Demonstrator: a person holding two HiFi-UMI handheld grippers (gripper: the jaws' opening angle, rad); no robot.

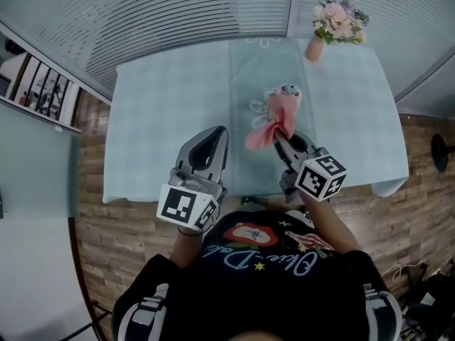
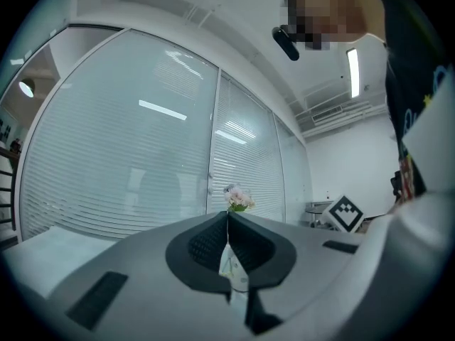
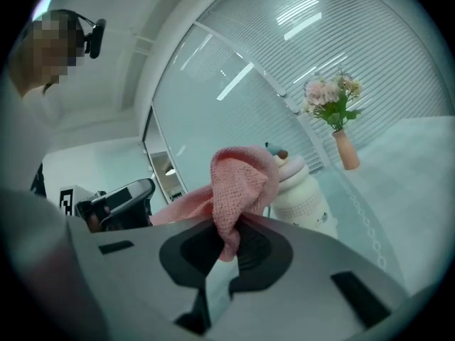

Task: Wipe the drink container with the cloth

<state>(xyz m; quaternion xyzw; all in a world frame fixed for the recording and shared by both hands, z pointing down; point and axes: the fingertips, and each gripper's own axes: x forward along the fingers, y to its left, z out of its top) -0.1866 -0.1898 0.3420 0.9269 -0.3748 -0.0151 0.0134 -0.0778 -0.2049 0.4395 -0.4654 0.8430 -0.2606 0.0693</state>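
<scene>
A table (image 1: 163, 119) is seen standing on a wooden floor (image 1: 106, 240), its top wholly covered by a pale blue-green checked tablecloth (image 1: 355, 133) that hangs over the near edge and both side edges. A smoother band (image 1: 245, 69) of the same colour, marked with white looped patterns, is laid down the middle from the far edge to the near edge. A slim pink vase (image 1: 315, 48) is stood upright near the far right corner, and pink and white flowers (image 1: 340, 20) are held in it. A white drink container (image 3: 302, 194) is set upright on the band's right side, about midway between the far and near edges, well apart from the vase.
</scene>
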